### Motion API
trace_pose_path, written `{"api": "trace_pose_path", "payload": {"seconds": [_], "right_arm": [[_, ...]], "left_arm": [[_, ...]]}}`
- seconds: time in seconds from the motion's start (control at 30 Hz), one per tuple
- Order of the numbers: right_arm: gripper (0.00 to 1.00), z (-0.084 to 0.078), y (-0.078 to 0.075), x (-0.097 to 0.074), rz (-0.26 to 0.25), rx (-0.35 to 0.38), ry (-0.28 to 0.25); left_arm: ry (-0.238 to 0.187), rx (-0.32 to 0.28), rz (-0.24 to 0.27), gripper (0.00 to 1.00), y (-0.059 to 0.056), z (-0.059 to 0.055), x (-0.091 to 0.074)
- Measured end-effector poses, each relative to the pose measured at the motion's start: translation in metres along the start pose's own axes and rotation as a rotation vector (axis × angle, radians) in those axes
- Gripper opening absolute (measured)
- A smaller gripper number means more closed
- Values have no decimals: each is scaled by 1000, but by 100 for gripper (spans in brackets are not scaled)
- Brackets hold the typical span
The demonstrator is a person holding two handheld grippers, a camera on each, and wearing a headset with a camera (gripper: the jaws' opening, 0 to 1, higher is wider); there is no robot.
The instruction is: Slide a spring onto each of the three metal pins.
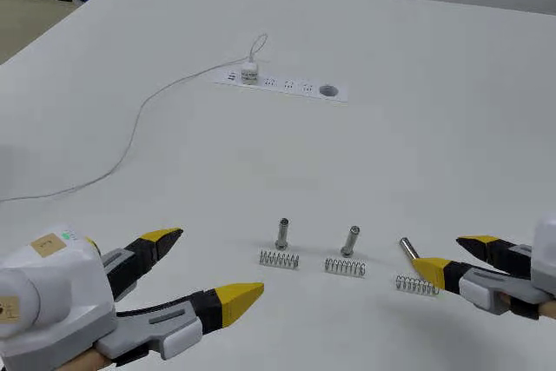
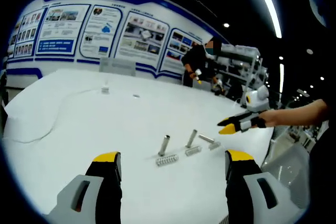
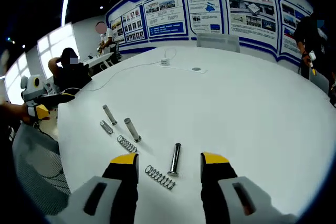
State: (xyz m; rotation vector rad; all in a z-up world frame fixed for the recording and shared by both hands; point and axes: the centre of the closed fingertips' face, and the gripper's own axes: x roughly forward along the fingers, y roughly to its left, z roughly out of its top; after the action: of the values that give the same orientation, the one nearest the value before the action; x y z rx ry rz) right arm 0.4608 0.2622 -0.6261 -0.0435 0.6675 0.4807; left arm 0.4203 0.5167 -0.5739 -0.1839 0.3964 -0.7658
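Note:
Three short metal pins lie in a row on the white table: the left pin (image 1: 282,233), middle pin (image 1: 350,240) and right pin (image 1: 407,248). A loose spring lies just in front of each: left spring (image 1: 279,259), middle spring (image 1: 345,267), right spring (image 1: 415,285). My left gripper (image 1: 207,265) is open at the lower left, a short way from the left spring (image 2: 166,160). My right gripper (image 1: 452,256) is open beside the right pin (image 3: 175,159) and its spring (image 3: 159,177). Nothing is between either pair of jaws.
A white power strip (image 1: 281,85) with a plugged-in charger (image 1: 250,71) lies farther back, its thin cable (image 1: 130,141) curving off to the left. Bare table (image 1: 417,154) stretches behind the pins. People stand in the background beyond the table.

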Motion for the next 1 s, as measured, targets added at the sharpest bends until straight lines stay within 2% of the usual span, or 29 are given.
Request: {"api": "trace_pose_path", "payload": {"seconds": [0.17, 0.27, 0.77, 0.83, 1.0], "right_arm": [[39, -3, -9, 16, -6, 27, 33], [33, -5, -7, 25, 4, 37, 57], [16, -13, -7, 53, -12, -16, 159], [16, -12, -8, 55, -17, -4, 164], [15, -15, -9, 59, -40, -9, 213]], "left_arm": [[14, 0, 2, 83, 1, -3, 1], [16, -2, 11, 83, 4, -4, 2], [64, -4, 3, 80, 4, -16, 6], [64, -4, 5, 81, 5, -16, 6], [51, -26, 14, 80, 7, -14, 4]]}}
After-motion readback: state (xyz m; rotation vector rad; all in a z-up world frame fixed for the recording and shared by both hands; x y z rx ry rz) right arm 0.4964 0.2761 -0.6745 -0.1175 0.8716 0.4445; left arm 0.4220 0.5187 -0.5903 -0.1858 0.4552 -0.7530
